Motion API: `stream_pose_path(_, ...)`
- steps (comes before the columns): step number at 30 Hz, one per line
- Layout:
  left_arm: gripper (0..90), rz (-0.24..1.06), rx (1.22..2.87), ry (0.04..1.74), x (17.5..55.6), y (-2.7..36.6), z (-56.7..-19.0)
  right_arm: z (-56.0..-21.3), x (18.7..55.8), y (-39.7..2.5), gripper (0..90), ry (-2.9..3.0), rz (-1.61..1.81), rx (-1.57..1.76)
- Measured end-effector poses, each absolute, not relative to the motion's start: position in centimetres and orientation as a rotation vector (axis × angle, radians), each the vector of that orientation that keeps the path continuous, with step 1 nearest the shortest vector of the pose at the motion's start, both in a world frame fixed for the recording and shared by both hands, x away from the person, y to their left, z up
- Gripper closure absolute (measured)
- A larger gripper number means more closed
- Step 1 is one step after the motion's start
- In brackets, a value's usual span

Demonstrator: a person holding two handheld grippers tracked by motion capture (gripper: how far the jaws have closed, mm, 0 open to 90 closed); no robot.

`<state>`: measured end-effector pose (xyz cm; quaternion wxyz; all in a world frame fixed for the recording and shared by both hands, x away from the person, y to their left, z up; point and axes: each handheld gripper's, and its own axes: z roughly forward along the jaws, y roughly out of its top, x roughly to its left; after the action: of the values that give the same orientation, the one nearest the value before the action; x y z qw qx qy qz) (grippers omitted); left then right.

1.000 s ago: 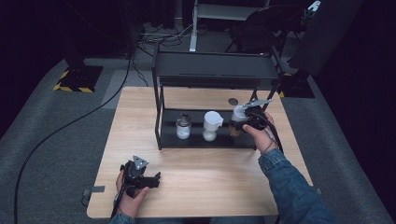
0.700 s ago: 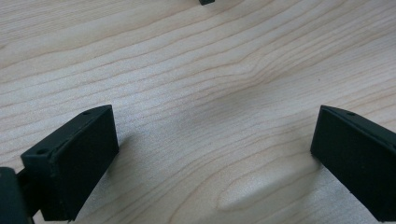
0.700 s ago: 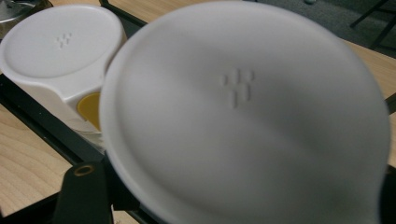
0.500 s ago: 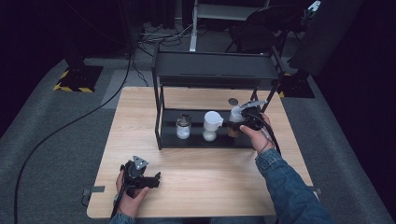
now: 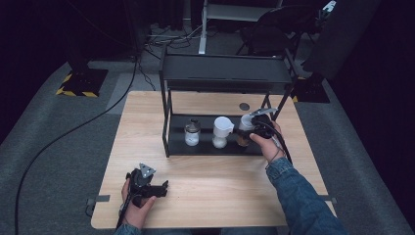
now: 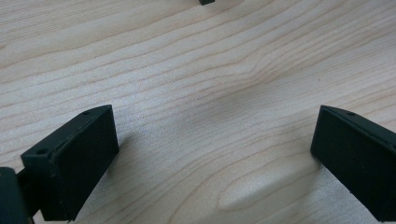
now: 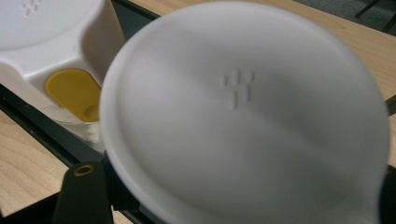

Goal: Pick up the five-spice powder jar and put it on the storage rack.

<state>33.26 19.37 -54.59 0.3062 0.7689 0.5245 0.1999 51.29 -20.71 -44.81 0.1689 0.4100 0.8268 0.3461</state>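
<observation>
A white lid (image 7: 243,116) bearing a small embossed dot pattern sits beside a white jar with a yellow tab (image 7: 72,91), on a black rack (image 5: 222,73) over a pale, wavy-grained wooden table (image 5: 205,191).

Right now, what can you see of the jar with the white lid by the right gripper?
The jar stands upright at the right end of the black rack's lower shelf, beside a similar jar. Its round white lid looks like smooth plastic with small raised dots. The right gripper sits around it; brownish contents show below.

No readable text — only embossed dots
</observation>
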Motion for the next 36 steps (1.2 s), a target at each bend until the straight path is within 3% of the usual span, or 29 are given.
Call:
stream_pose_path(28,0.6,0.529,2.033,1.389,33.3,19.4,-54.6,-46.1,51.0,-20.9,30.4,2.36,0.978,1.184)
stream_pose_path(36,0.7,0.529,2.035,1.388,33.3,19.4,-54.6,-44.7,50.9,-21.2,17.0,2.326,1.005,1.181)
